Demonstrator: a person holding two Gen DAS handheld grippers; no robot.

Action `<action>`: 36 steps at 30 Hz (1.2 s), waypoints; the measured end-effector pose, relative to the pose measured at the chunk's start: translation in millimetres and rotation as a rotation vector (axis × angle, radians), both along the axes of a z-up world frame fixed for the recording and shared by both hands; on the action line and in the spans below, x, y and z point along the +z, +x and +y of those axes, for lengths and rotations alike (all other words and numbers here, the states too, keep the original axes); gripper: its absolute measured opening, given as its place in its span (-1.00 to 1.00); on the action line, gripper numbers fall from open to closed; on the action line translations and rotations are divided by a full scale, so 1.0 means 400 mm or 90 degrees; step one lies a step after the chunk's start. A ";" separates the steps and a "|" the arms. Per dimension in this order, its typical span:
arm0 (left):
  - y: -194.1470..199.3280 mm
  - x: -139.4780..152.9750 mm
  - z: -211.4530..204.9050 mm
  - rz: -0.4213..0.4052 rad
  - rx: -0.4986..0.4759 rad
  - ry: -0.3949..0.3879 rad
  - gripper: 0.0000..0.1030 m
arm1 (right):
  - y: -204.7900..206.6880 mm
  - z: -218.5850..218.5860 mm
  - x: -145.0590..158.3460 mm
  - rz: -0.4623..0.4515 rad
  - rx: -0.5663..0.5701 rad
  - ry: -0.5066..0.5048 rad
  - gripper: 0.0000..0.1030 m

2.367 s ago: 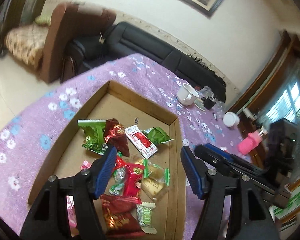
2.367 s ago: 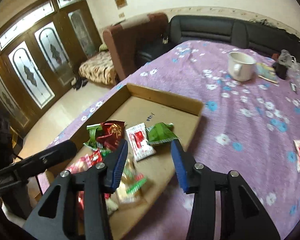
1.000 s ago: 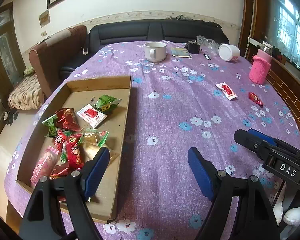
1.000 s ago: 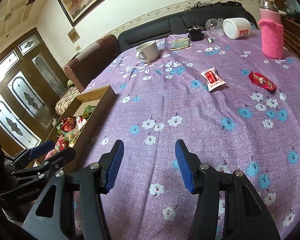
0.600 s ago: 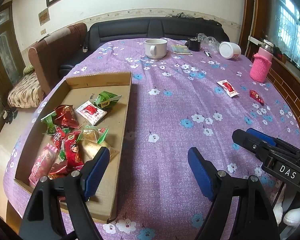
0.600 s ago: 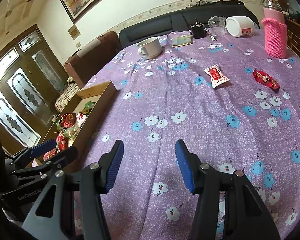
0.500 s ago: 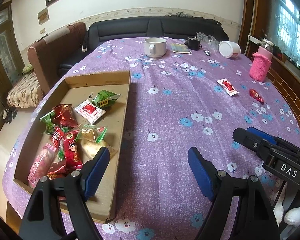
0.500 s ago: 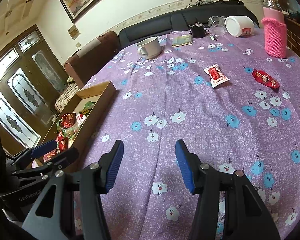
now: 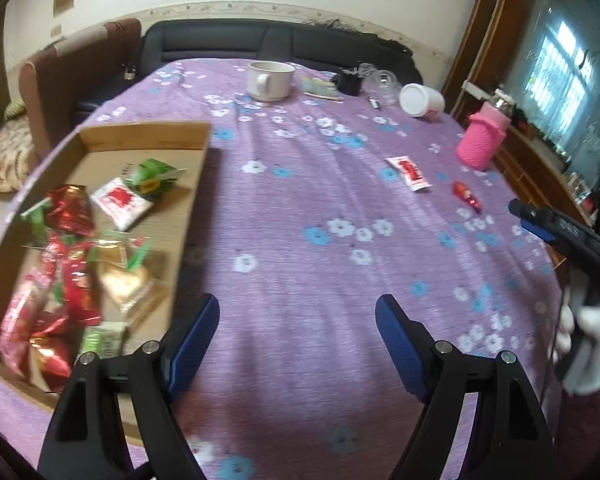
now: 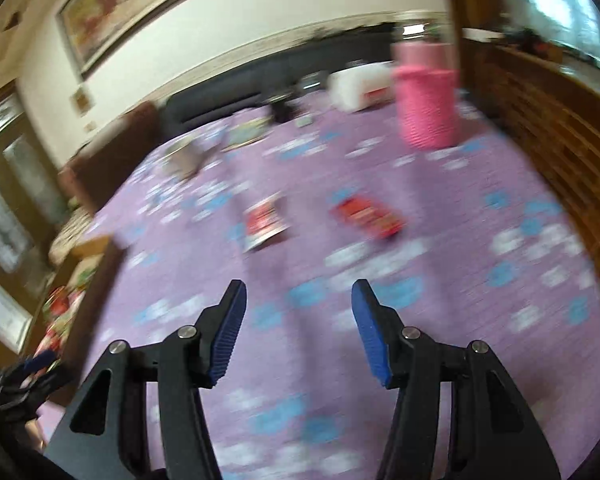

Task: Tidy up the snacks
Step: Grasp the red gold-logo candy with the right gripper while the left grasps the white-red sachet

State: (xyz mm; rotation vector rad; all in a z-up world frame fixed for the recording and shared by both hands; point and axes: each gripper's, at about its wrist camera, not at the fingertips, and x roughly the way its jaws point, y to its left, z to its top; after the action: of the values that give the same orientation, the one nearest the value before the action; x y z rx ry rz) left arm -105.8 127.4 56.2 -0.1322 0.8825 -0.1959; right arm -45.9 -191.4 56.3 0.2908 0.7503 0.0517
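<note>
Ahead of the left hand-held gripper (image 9: pixel 298 334), whose blue-padded jaws stood wide apart and held nothing, stretched a bench (image 9: pixel 300 248) covered in purple cloth with white and blue flowers. To that gripper's left sat a shallow cardboard box (image 9: pixel 188 216), holding a heap of wrapped snacks (image 9: pixel 72 256): red, green, pink and clear packets, with a white-and-red sachet (image 9: pixel 121 202) and a green packet (image 9: pixel 154 174) lying toward its far end. Far ahead and to the right, two snacks lay loose on the cloth, well apart from the box: a white packet with a red print (image 9: pixel 408 172) and, just beyond it to the right, a small red wrapped sweet (image 9: pixel 466 196). Farther off stood a white mug (image 9: pixel 269 80), a white cup on its side (image 9: pixel 420 100), a pink knitted bottle sleeve (image 9: pixel 483 142) and some small dark clutter near a black sofa (image 9: pixel 260 46).

The right hand-held gripper (image 10: pixel 298 322) also had its jaws apart and empty, above the bare cloth. Its view was blurred by motion. Directly ahead of it lay the white-and-red packet (image 10: pixel 265 222) and, to the right of that, the red sweet (image 10: pixel 367 216); nothing stood between the jaws and either one. The pink sleeve (image 10: pixel 426 100) rose behind them, and the box edge (image 10: pixel 96 256) showed far to the left.
</note>
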 end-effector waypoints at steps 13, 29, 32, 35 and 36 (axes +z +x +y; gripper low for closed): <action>0.164 0.073 -0.132 0.027 -0.133 -0.076 0.56 | 0.267 -0.031 -0.086 0.040 0.060 -0.094 0.16; 0.498 -0.016 -0.413 0.062 -0.165 -0.036 0.50 | 0.310 -0.044 -0.125 0.085 0.099 -0.038 -0.42; 0.538 -0.048 -0.443 0.070 -0.158 0.012 0.50 | 0.309 -0.046 -0.120 0.086 0.099 -0.033 -0.42; 0.566 -0.088 -0.452 0.090 -0.158 0.030 0.38 | 0.305 -0.058 -0.113 0.083 0.093 -0.017 -0.42; 0.572 -0.104 -0.457 0.098 -0.162 0.042 0.15 | 0.306 -0.065 -0.111 0.084 0.089 -0.009 -0.42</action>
State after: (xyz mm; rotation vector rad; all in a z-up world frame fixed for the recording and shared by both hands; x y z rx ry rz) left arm 123.1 -55.4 14.7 0.0276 1.0584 -0.3975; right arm 76.4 -217.6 11.9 0.2300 0.9009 0.1602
